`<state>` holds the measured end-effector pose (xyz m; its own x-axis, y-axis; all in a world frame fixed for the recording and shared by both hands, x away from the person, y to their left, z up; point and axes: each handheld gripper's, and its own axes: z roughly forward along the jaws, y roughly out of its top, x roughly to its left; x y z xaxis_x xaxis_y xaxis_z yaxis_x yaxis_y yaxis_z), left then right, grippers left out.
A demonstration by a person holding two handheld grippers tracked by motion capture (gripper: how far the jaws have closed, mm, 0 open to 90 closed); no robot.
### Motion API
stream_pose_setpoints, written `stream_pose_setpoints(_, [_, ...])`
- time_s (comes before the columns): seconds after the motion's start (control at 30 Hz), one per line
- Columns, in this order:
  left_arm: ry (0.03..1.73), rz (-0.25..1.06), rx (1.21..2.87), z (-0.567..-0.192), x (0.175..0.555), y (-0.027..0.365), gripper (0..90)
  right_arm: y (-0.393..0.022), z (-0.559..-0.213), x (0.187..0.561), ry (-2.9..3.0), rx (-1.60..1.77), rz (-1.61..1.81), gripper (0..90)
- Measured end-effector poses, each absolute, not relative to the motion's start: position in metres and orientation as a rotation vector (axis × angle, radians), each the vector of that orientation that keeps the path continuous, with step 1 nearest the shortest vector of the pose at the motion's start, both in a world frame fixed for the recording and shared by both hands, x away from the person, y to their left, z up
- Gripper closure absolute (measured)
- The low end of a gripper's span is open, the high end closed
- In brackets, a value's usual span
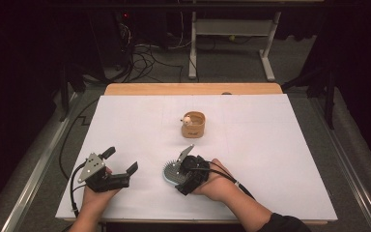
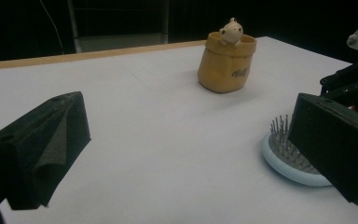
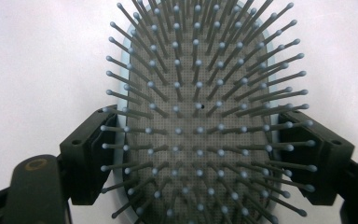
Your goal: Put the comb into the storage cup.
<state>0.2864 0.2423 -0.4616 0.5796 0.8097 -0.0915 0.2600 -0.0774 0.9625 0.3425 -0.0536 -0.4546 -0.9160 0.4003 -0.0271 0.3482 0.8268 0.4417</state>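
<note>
A light-blue hairbrush (image 1: 169, 172) with grey bristles lies bristles-up on the white table sheet (image 1: 270, 145), near the front middle. My right gripper (image 1: 178, 175) straddles its head. In the right gripper view, the two black pads (image 3: 91, 158) press against the brush's (image 3: 191, 93) rim on either side, so the right gripper (image 3: 196, 158) is shut on it. My left gripper (image 1: 121, 160) rests to the left, open and empty; in its own view its jaws (image 2: 186, 154) stand wide apart, with the brush (image 2: 284, 156) partly hidden behind the right jaw.
A tan pouch-shaped cup (image 1: 194, 126) (image 2: 223, 65) with a small pale figurine (image 1: 186, 120) (image 2: 231, 31) on its rim stands mid-table beyond the brush. A wooden table edge (image 1: 193, 89) runs along the back. Cables (image 1: 145, 58) and a desk frame (image 1: 232, 29) lie on the floor beyond.
</note>
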Motion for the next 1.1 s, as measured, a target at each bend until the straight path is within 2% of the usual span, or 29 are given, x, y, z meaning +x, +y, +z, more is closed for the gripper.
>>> stream_pose_setpoints(0.43, [0.915,0.581,1.626,-0.461,0.287,0.243,0.2,-0.054,-0.452,0.343,2.904,0.575,0.66,20.8])
stream_pose_setpoints(1.1, [0.912,0.586,1.628,-0.461,0.286,0.243,0.2,-0.064,-0.43,0.343,2.836,0.588,0.734,20.9])
